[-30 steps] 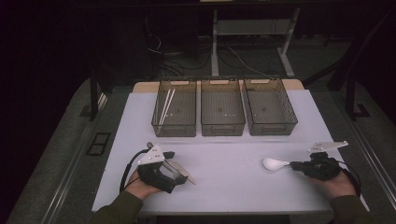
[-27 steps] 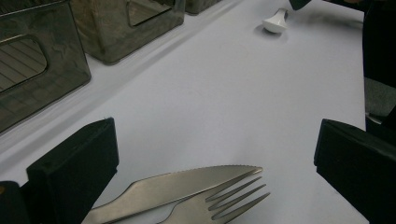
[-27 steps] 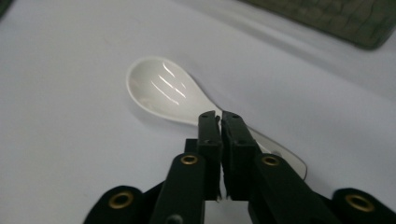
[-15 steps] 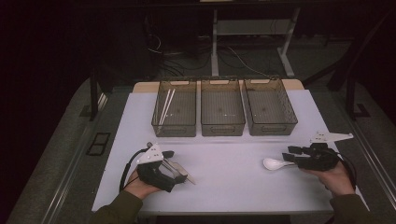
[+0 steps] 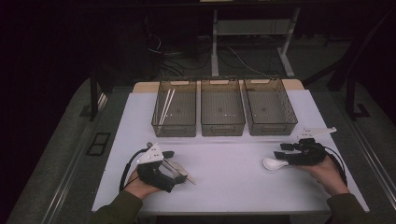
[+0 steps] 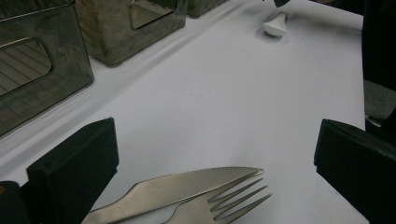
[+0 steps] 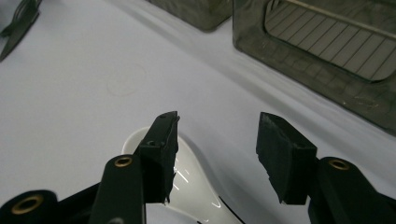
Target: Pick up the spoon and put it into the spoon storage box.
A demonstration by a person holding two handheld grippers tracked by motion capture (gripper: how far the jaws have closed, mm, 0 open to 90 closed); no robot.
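White spoon [image 7: 187,182] just beneath parted right gripper [image 7: 217,156]

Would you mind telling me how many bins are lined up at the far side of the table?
3, side by side in a row: the left bin holding chopsticks, the middle bin, and the right bin. None appears hidden.

Bright table, dark murky surroundings

white-topped table [image 5: 224,186] with sorting bins

three grey bins [image 5: 222,107] are lined along the far edge; a knife [image 6: 187,186] and fork [image 6: 229,203] are laid touching, a white spoon [image 5: 273,163] well apart.
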